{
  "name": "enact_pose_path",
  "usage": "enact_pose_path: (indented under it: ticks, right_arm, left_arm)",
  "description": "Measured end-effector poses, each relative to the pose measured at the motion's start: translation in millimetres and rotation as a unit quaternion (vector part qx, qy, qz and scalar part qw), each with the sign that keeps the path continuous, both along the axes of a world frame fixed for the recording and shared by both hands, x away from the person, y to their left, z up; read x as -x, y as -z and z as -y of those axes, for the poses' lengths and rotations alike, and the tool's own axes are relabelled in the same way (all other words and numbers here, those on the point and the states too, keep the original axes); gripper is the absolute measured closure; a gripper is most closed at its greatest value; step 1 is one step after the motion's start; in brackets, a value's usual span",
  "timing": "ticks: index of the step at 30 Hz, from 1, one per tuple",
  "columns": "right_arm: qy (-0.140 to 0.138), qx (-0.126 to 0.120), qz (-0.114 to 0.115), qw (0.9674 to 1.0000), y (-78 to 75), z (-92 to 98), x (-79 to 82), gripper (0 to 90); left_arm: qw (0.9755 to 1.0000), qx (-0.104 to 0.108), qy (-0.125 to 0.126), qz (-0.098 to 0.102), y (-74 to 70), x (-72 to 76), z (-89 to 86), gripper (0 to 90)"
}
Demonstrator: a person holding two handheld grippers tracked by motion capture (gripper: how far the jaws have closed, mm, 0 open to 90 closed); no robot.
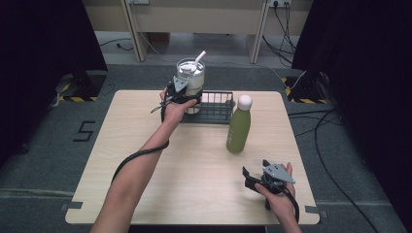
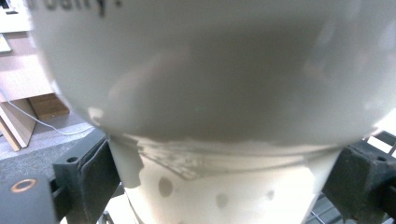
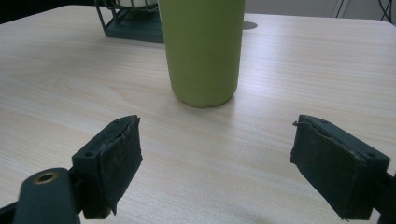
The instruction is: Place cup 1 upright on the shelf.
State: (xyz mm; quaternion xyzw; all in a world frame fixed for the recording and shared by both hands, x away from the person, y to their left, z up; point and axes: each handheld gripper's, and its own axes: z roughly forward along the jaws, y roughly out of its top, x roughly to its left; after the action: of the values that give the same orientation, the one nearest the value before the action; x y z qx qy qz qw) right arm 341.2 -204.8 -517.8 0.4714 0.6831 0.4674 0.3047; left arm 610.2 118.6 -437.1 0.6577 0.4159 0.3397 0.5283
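Note:
A white tumbler with a metal lid and a white straw stands upright at the left end of a black wire rack. My left gripper is shut on the tumbler's narrow lower part, and in the left gripper view the tumbler sits tight between both jaws. I cannot tell whether its base rests in the rack. A green bottle with a white cap stands upright right of the table's centre. Near the front right edge my right gripper is open and empty, with the bottle a short way ahead of its jaws.
The rack's right part holds nothing and lies at the far middle of the light wooden table. The rack's corner appears behind the bottle in the right gripper view. Cables run across the floor to the right of the table.

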Motion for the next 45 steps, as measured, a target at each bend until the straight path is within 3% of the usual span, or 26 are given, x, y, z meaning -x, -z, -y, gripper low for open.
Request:
enact_pose_path:
  ticks: [11,22,27,45]
  right_arm:
    - [-0.002,-0.001,-0.002,1.0,0.0,-1.0,0.3,15.8]
    - [-0.005,0.0,-0.001,1.0,0.0,-2.6,0.7,15.6]
    - [-0.007,0.002,-0.001,1.0,0.1,-3.2,0.5,15.5]
    - [-0.003,0.005,0.001,1.0,-0.5,-1.8,0.1,15.4]
  left_arm:
    - [1.0,0.0,0.002,-0.003,0.8,-0.4,-1.2,9.1]
    - [0.9997,-0.005,0.021,-0.006,0.9,0.1,-6.8,8.6]
    - [0.9997,-0.005,0.024,0.001,-5.3,1.4,-5.8,1.2]
    - [0.9991,-0.021,0.029,0.021,-11.8,22.3,-13.4,0.0]
